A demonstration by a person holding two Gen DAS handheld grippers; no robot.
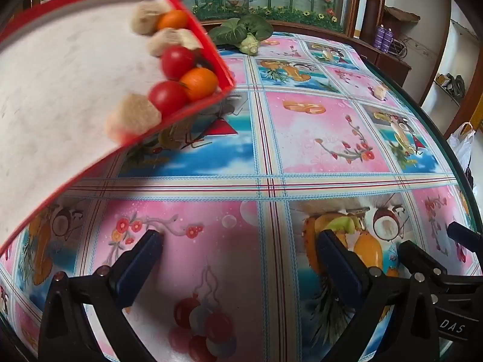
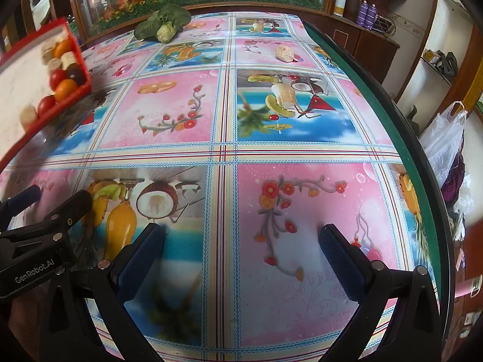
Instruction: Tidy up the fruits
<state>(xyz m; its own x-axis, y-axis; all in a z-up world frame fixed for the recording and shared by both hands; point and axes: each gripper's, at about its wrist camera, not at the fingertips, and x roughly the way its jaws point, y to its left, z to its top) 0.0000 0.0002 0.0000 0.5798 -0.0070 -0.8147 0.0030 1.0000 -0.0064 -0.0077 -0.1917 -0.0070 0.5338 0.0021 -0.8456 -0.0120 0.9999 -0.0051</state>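
Your red-rimmed tray with a white floor (image 1: 60,69) sits tilted, its fruits bunched in one corner: two red tomatoes (image 1: 176,61), two orange citrus fruits (image 1: 199,83) and pale beige chunks (image 1: 135,117). One beige piece (image 2: 285,53) lies apart on the counter (image 2: 302,256).

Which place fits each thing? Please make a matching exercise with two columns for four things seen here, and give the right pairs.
Things:
1. red tray
2. leafy vegetable
3. pale lump
4. plastic bag

Places:
a. off the table, at its right edge
b. tilted above the table's left side, fruits gathered at its low edge
c. far end of the table
d. alone on the cloth, right of the middle

Pairs: 1-b, 2-c, 3-d, 4-a
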